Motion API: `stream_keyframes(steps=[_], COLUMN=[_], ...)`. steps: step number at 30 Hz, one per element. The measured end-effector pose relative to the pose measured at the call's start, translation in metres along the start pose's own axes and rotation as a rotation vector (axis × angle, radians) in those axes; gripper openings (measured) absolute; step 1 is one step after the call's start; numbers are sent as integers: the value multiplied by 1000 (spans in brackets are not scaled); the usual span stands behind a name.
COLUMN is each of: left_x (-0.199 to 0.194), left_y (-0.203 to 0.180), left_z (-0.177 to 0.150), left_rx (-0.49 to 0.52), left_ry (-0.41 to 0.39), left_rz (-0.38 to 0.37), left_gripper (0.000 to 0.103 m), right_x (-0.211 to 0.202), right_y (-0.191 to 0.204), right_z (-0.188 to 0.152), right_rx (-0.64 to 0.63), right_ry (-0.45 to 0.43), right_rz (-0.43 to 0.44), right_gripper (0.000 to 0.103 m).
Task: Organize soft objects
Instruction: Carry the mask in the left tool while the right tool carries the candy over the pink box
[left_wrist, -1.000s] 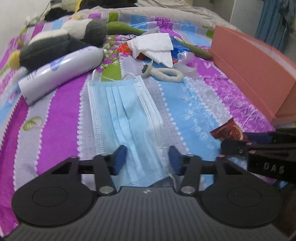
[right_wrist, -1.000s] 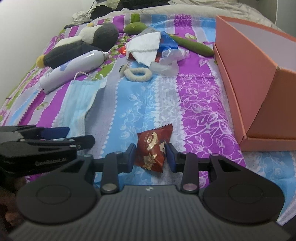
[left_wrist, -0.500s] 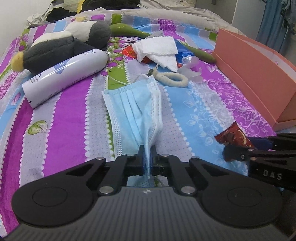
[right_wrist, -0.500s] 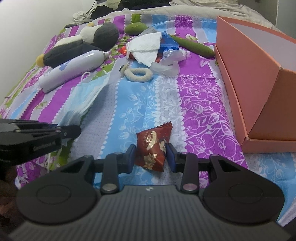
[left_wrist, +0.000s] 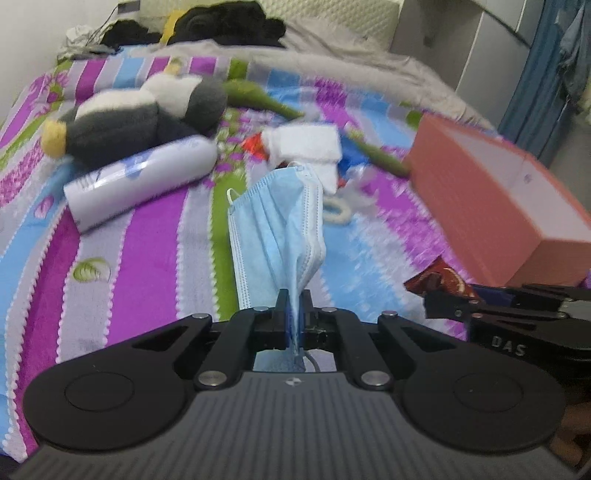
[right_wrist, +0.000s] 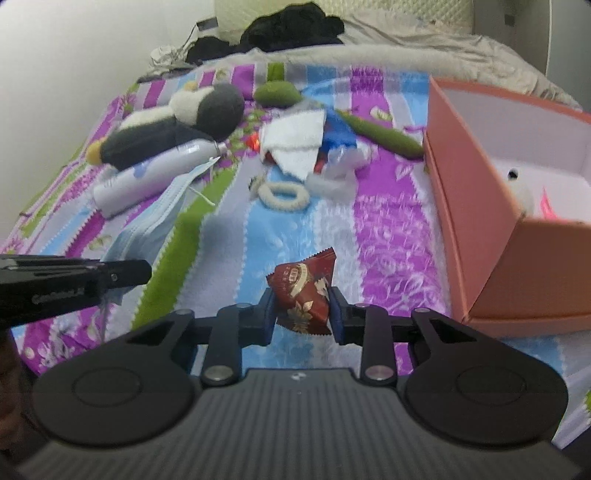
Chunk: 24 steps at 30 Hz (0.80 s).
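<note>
The left gripper (left_wrist: 294, 314) is clenched on one blue face mask (left_wrist: 280, 225), which rises at the frame's centre. The right gripper (right_wrist: 302, 314) is closing its jaws on one red snack packet (right_wrist: 304, 291), lower centre. At the upper left lie one plush penguin (right_wrist: 173, 125) and one white bottle (left_wrist: 144, 181). One orange box (right_wrist: 476, 206) stands at the right edge.

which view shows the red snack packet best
The right wrist view: the red snack packet sits whole and centred between the right gripper pads as its jaws close. The left wrist view shows only a blurred corner behind that gripper.
</note>
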<state>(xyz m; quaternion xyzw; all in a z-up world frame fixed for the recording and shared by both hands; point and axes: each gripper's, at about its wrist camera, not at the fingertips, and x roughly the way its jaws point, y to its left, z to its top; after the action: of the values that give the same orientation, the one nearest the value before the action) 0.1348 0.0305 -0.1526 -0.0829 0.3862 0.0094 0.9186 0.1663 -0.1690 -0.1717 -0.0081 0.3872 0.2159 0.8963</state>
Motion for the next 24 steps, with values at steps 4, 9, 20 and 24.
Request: stream_keyframes(steps=[4, 9, 20, 24], left_x=[-23, -55, -110, -117], left_y=[-10, -23, -47, -61], left_z=[15, 34, 59, 64], left_rx=[8, 28, 21, 21], left_ry=[-37, -74, -110, -112], left_rz=[-28, -52, -68, -70], left_gripper=[5, 5, 5, 5], right_x=[-23, -56, -119, -132], right_y=[0, -1, -6, -16], right_z=[15, 34, 58, 63], right_rx=[-4, 0, -15, -3], right_ry=[-47, -109, -198, -207], right_rz=[-5, 1, 20, 21], right_gripper=[33, 33, 33, 33])
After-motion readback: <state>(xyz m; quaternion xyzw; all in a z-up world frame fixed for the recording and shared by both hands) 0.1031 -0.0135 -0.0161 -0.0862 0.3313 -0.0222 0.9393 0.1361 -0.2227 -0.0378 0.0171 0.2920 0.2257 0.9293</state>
